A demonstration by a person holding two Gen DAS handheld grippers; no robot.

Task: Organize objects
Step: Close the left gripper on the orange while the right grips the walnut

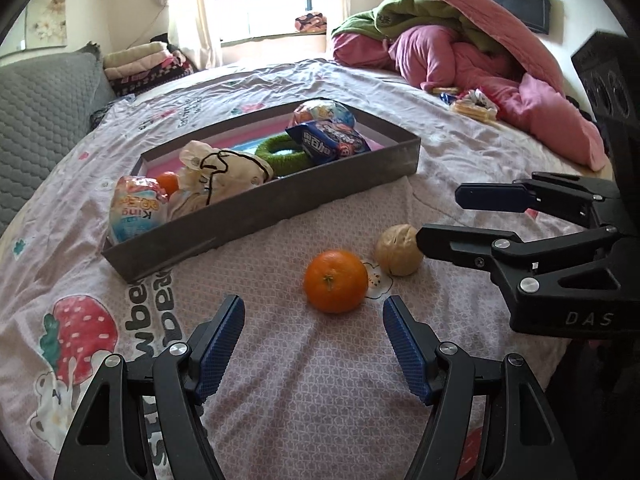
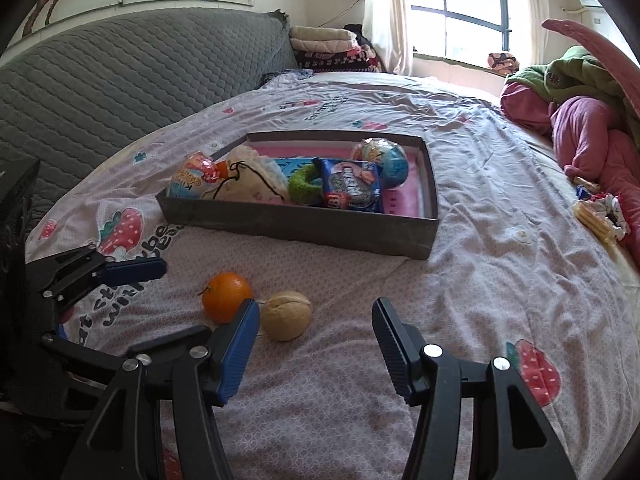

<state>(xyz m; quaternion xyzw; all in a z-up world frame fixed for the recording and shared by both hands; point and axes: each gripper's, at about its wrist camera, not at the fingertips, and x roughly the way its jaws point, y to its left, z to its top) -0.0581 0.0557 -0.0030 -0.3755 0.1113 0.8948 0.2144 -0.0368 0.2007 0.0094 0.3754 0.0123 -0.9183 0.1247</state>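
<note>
An orange [image 1: 335, 286] [image 2: 226, 296] and a walnut [image 1: 399, 250] [image 2: 286, 316] lie side by side on the pink printed bedsheet, in front of a grey box [image 1: 280, 200] [image 2: 300, 224]. The box holds snack packets, a green ring, a cloth pouch and a small orange. My left gripper [image 1: 313, 312] is open, its tips just short of the orange and to either side of it. My right gripper [image 1: 438, 216] [image 2: 315, 306] is open too, with the walnut just beyond its left finger [image 2: 240, 340]. Neither gripper holds anything.
A heap of pink and green bedding [image 1: 460, 52] [image 2: 588, 128] fills the far right, with loose snacks [image 1: 474, 106] [image 2: 596, 216] beside it. A grey quilted headboard [image 1: 40, 120] [image 2: 120, 80] and folded blankets [image 1: 140, 60] line the far left. Bare sheet lies right of the box.
</note>
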